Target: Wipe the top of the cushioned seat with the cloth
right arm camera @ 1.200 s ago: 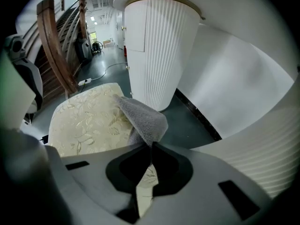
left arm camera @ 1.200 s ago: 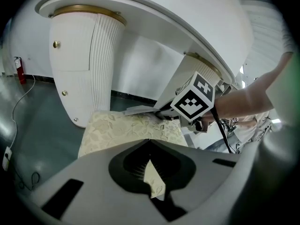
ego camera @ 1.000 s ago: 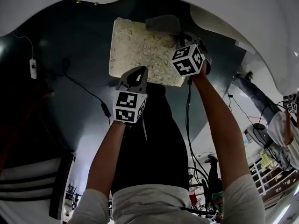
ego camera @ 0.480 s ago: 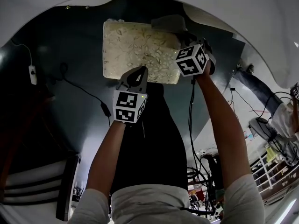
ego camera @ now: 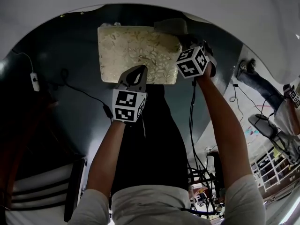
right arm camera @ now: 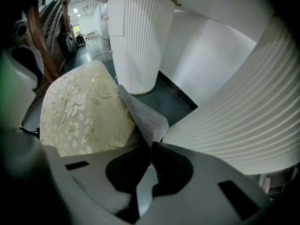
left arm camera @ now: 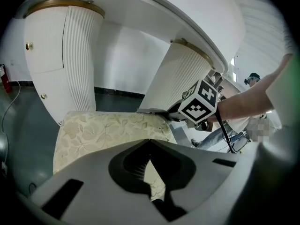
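Head view: the cushioned seat (ego camera: 136, 53) sits on the dark floor (ego camera: 61, 107), with the cloth (ego camera: 169, 26) at its far right corner by the right gripper (ego camera: 186, 35). Left gripper view — the left gripper (left arm camera: 150, 141) is clenched on nothing, over the seat's near edge. Right gripper view — its jaws are pinching the grey cloth, which is draped against the seat's corner.

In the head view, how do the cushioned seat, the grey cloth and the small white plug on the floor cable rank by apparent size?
1. cushioned seat, by far the largest.
2. cloth, of which only a part shows.
3. white plug, the smallest. It lies on the floor, farther from the camera, so its true size is unsure.
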`<state>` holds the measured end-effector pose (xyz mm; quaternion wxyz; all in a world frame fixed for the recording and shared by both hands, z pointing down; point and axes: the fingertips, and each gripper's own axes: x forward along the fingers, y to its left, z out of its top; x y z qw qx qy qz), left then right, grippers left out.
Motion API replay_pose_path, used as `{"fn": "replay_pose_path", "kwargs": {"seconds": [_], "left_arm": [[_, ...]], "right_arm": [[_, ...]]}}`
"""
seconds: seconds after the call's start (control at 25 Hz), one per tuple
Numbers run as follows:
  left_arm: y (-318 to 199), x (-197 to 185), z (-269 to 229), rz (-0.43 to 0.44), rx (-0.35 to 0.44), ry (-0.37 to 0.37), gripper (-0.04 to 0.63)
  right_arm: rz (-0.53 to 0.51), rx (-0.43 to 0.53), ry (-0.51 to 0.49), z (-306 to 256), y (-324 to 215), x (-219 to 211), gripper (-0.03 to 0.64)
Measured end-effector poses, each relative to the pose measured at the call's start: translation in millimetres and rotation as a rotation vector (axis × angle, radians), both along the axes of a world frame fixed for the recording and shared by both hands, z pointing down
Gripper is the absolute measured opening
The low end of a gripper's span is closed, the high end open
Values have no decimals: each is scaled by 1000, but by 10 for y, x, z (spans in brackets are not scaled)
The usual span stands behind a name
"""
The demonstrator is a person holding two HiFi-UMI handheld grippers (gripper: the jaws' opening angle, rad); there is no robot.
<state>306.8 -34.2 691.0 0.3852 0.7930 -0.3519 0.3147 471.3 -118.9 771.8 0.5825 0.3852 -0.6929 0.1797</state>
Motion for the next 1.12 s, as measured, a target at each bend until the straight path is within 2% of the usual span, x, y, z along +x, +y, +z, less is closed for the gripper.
{"fn": "replay_pose_path", "kwargs": {"seconds": [0.2,0.48,0.84,1.12], "left_arm": [[-16,78,-69,28,1,4,15],[108,1,-48,61,-5,3,15],[175,-71,-70,119,5,6,15],[285,-124,-46,167,-1,4,14]], "right_arm": [[-4,-33,16,-9,152,96,14],[-62,-49,43,19,465,5,14],[31,-77,28,74,768,-27,14],[65,-96,20,112,1033,-101,14]]}}
